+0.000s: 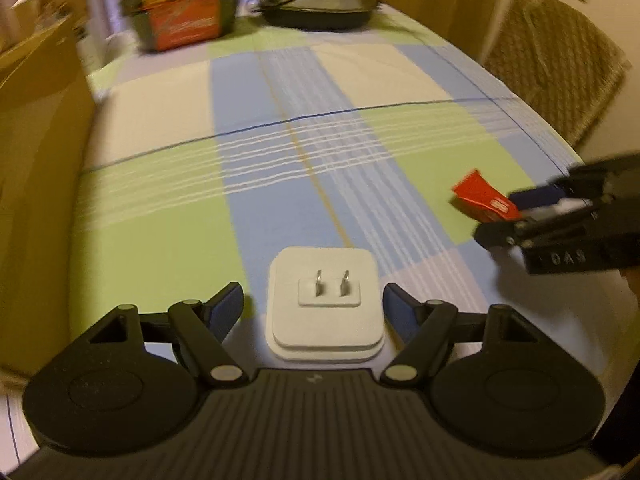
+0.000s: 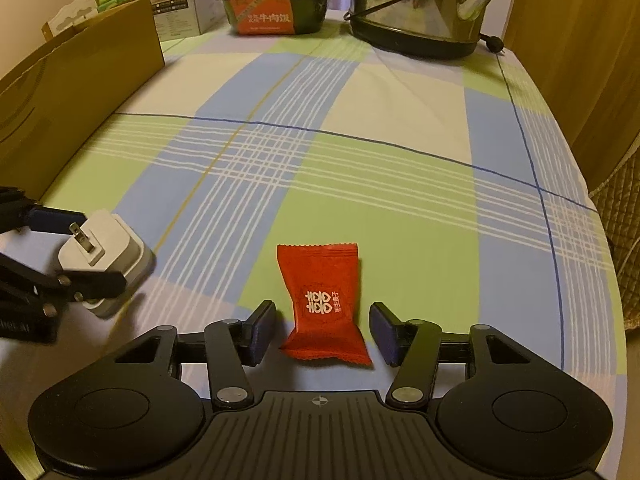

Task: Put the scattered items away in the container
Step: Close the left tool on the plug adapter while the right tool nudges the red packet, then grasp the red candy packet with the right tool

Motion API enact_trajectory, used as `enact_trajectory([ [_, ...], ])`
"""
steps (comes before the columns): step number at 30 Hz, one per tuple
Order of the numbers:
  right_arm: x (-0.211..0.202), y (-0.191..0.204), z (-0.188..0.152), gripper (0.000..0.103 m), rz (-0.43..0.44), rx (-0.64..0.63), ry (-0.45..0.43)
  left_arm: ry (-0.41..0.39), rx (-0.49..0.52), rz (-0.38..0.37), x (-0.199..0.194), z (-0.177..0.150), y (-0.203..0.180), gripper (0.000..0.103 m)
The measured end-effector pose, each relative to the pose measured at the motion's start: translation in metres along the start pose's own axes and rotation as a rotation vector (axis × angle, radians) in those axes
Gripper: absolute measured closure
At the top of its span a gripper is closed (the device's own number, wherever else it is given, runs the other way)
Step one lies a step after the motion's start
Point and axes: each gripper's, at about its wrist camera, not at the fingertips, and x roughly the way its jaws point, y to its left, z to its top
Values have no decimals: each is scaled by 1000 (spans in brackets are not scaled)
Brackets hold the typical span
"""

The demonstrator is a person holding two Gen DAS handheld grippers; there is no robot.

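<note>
A white plug adapter (image 1: 324, 308) lies prongs-up on the plaid tablecloth (image 1: 280, 140), between the spread fingers of my left gripper (image 1: 314, 302). That gripper is open, with a small gap on each side of the adapter. A red sweet wrapper (image 2: 324, 300) lies flat between the fingers of my right gripper (image 2: 322, 322), which is also open and not touching it. The right wrist view shows the left gripper (image 2: 76, 248) straddling the adapter (image 2: 112, 240) at the far left. The left wrist view shows the right gripper (image 1: 532, 208) around the red wrapper (image 1: 476, 194) at the right edge.
A tall cardboard box (image 2: 80, 80) stands along the table's left side (image 1: 40, 160). At the back stand a steel kettle (image 2: 420, 4) and a stacked food box (image 2: 272, 0). A padded chair (image 1: 552, 60) stands off the right edge.
</note>
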Motion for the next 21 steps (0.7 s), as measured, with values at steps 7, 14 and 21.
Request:
enact_trajectory([
  [7, 1, 1, 2, 45, -4, 13, 4, 29, 57, 22, 8, 0, -14, 38],
  [14, 1, -6, 1, 45, -10, 50, -11, 43, 81, 37, 4, -3, -15, 43],
  [21, -4, -2, 3, 71, 5, 28, -11, 46, 70, 23, -7, -9, -18, 43],
])
